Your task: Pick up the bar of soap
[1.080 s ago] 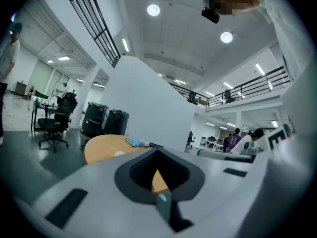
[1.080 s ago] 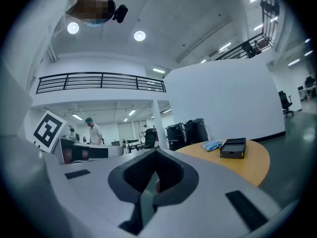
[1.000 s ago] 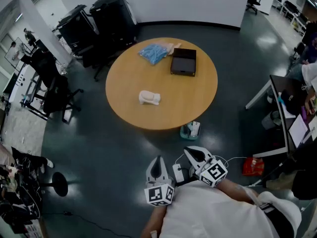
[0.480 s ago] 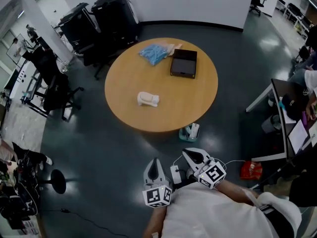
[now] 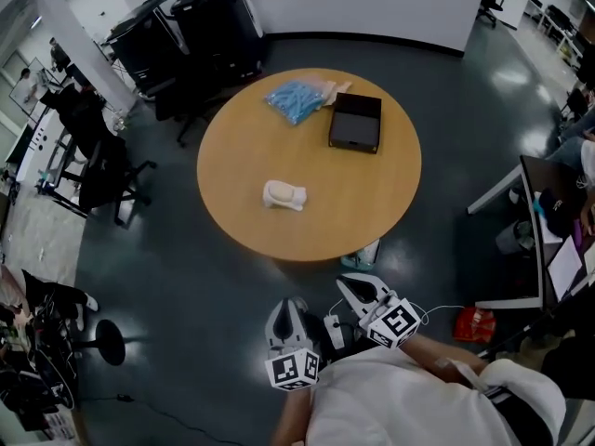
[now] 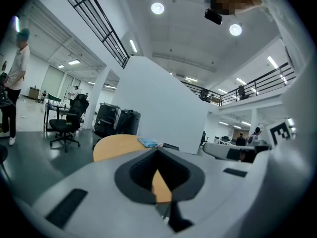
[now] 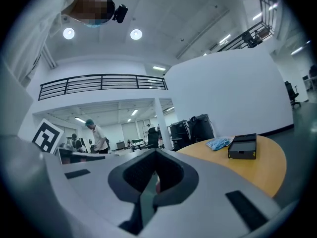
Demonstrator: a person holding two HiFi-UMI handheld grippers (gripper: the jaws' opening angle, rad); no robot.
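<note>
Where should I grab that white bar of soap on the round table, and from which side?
Probably across its narrow middle, coming down from above: the bar of soap lies flat and alone on the round table, longer left to right in the head view, so both long flanks are free.

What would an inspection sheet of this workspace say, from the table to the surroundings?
Surface: round wooden table, mostly bare.
Job's things: pale bar of soap lies alone on the table, untouched.
Clutter: blue packet and black box at the table's far side.
Grippers: left gripper and right gripper both shut, empty, short of the table.
Cables: thin white cable beside the right gripper.
Surroundings: black bins, office chair, red bag on the floor.
</note>
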